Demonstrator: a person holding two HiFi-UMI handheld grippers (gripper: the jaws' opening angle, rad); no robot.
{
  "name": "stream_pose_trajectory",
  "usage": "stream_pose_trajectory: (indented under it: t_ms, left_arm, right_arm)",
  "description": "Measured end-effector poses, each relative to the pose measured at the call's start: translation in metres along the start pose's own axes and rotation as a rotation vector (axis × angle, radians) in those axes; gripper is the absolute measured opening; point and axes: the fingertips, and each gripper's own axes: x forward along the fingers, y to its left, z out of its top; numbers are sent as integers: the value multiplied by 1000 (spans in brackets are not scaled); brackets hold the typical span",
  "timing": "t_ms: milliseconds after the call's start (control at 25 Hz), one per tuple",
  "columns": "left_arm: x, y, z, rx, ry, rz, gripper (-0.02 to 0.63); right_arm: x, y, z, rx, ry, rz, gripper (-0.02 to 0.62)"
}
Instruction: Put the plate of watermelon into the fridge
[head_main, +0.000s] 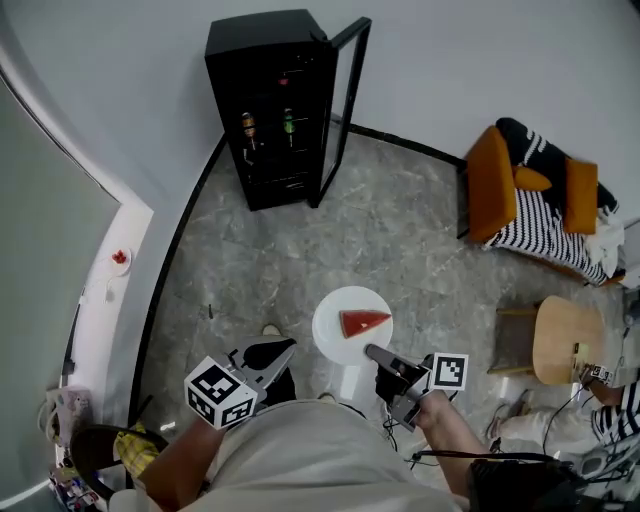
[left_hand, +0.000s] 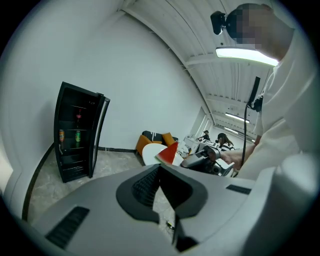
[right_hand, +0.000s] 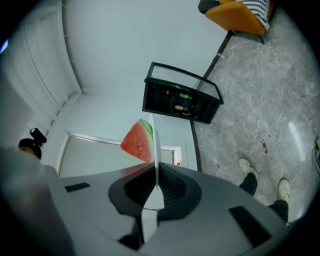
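A white plate (head_main: 335, 330) carrying a red watermelon wedge (head_main: 362, 322) is held over the stone floor. My right gripper (head_main: 385, 360) is shut on its near rim. In the right gripper view the plate (right_hand: 155, 145) shows edge-on between the pads, with the wedge (right_hand: 138, 141) on its left face. The black fridge (head_main: 275, 105) stands against the far wall with its glass door (head_main: 345, 110) swung open. My left gripper (head_main: 272, 358) hangs to the left of the plate, its jaws together and holding nothing. From that gripper the plate (left_hand: 150, 151) and wedge (left_hand: 170, 152) show to its right.
Two bottles (head_main: 248, 127) stand on a fridge shelf. An orange chair with a striped cloth (head_main: 520, 190) sits at the right, with a wooden stool (head_main: 565, 340) nearer. A white ledge (head_main: 115, 290) along the left wall bears a small dish. Bare floor lies between me and the fridge.
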Motion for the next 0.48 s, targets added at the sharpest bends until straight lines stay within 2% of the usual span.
stream_pose_trajectory:
  t_ms: [240,480]
  left_arm:
    - [-14,83,56,43,7,-39,11]
    - [-32,147,82,53,20,-60,11]
  right_arm:
    - [92,22,61,-24,-42,-5,23]
    - [180,20,112,-44,-48,-16,23]
